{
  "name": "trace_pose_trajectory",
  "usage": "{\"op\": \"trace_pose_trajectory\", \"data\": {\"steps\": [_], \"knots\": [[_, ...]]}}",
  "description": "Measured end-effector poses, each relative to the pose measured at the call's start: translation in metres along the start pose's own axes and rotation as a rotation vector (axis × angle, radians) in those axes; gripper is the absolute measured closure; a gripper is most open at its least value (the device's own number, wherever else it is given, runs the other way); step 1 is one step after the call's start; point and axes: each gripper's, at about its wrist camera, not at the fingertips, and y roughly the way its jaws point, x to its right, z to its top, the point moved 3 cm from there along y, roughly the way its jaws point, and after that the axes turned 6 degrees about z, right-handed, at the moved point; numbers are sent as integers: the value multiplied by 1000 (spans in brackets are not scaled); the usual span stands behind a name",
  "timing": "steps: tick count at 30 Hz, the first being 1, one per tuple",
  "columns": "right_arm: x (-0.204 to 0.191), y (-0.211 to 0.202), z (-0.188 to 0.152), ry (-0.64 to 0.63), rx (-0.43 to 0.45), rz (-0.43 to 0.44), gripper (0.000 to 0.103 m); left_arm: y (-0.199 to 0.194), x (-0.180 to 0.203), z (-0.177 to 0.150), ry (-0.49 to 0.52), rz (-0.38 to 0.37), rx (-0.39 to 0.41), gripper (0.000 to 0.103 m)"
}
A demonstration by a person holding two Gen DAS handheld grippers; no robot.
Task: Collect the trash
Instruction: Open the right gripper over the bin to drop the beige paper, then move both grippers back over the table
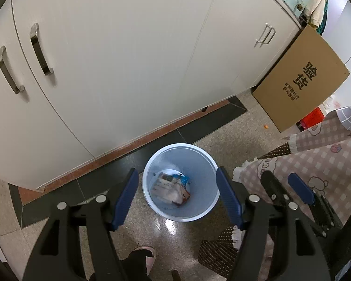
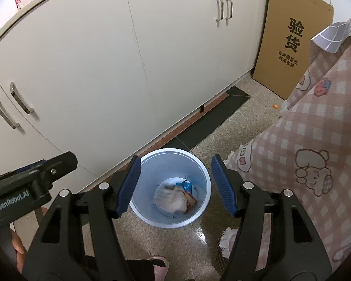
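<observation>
A brown cardboard box, leaning at the cabinet's end in the upper right of both views, carries 2 large black characters, "验货", with 2 lines of smaller Chinese print beneath them, too small to read surely. At the left edge of the right wrist view, the black body of the left claw bears white lettering, "GenRobot.AI".
</observation>
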Motion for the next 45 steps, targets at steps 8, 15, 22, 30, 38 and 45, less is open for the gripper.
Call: {"op": "trace_pose_trajectory", "data": {"steps": [8, 15, 22, 30, 38, 45], "knots": [[-6, -60, 10, 23, 79, 42, 41, -46, -2, -1, -82, -96, 23, 36], [-11, -151, 31, 27, 228, 131, 41, -137, 8, 0, -109, -167, 192, 32], [31, -248, 28, 83, 375, 87, 38, -206, 63, -8, -17, -283, 273, 29], [138, -319, -13, 241, 471, -122, 36, -224, 177, -43, 158, -445, 196, 29], [239, -357, -59, 413, 489, -268, 34, -219, 302, -88, 415, -519, 147, 29], [278, -357, -82, 495, 472, -265, 31, -201, 359, -98, 517, -465, 133, 29]]}}
